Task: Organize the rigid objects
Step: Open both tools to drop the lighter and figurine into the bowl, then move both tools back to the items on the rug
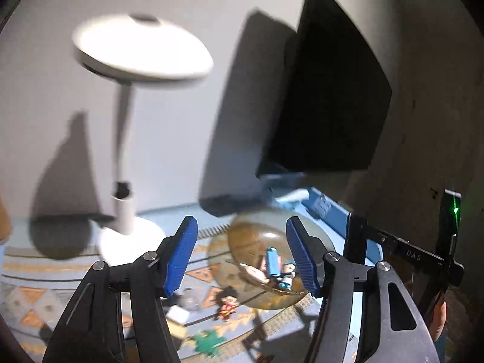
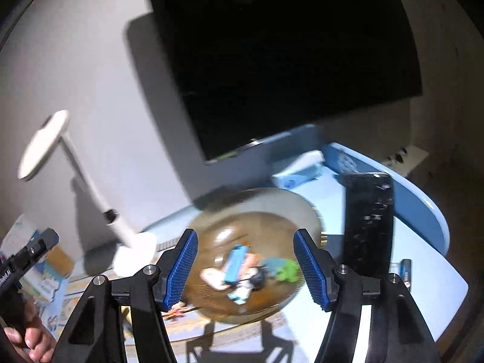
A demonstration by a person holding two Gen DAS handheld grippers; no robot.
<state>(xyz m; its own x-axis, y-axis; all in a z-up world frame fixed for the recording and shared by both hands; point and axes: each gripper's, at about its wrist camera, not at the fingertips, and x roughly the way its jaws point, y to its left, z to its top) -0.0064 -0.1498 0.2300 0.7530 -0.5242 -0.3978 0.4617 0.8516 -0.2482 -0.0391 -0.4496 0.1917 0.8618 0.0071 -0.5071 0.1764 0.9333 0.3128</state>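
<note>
Left gripper [image 1: 240, 254]: fingers about half apart, nothing between pads.
Beyond left finger: white lamp [image 1: 133, 121] on patterned tabletop [image 1: 45, 272].
Below and between fingers, outside dish: small figurine [image 1: 227, 304]; green toy [image 1: 208, 343] nearer camera, blurred.
Ahead between fingers: shallow brown dish [image 1: 242, 239], holding blue stick [image 1: 271, 261], long axis running away from fingers, slightly tilted.

Right gripper [image 2: 245, 267]: fingers about half apart, empty.
Between its fingers: same dish [image 2: 211, 230], with blue stick [image 2: 235, 263] lying diagonal, green piece [image 2: 287, 272] by right finger.
Beyond right finger: black phone [image 2: 369, 224] upright.

Judgement: toys light, stiff, smooth plastic, likely slippery; pinch stick across short sides, mid-length.
</note>
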